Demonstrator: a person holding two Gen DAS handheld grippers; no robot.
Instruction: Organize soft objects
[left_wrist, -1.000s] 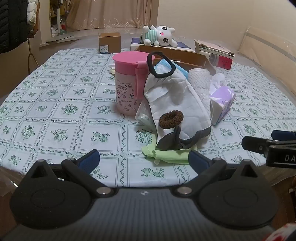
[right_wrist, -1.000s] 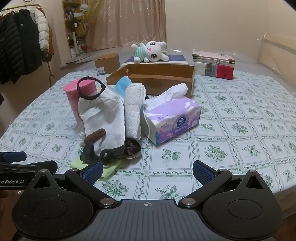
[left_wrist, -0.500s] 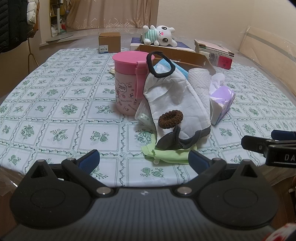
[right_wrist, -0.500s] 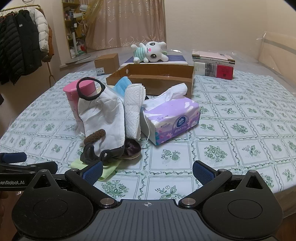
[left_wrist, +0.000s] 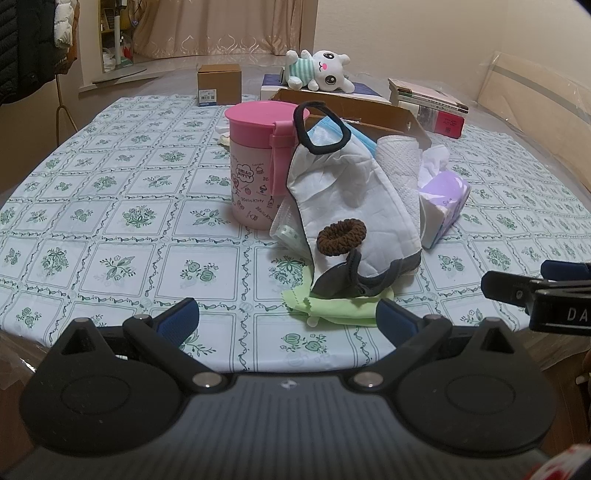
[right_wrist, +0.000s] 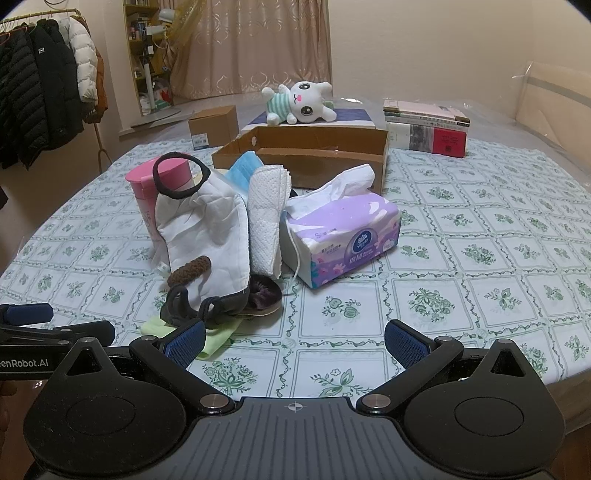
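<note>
A heap of soft things lies mid-table: a white cloth mask with black trim (left_wrist: 347, 199) (right_wrist: 207, 229), a brown hair tie (left_wrist: 341, 236) (right_wrist: 188, 271) resting on it, a blue mask (right_wrist: 245, 168), folded white paper towel (right_wrist: 264, 218), a purple tissue pack (right_wrist: 343, 236) (left_wrist: 443, 199) and a green cloth (left_wrist: 340, 304) underneath. A dark scrunchie (right_wrist: 262, 295) sits at the heap's front. My left gripper (left_wrist: 288, 319) is open at the table's near edge, short of the green cloth. My right gripper (right_wrist: 295, 341) is open too, empty, just right of the heap.
A pink cup (left_wrist: 258, 166) props the heap up. Behind it stands an open cardboard box (right_wrist: 310, 155), with a white plush bunny (right_wrist: 299, 101) on a flat box, stacked books (right_wrist: 428, 129) at right and a small carton (right_wrist: 212, 125) at left. Coats (right_wrist: 40, 96) hang far left.
</note>
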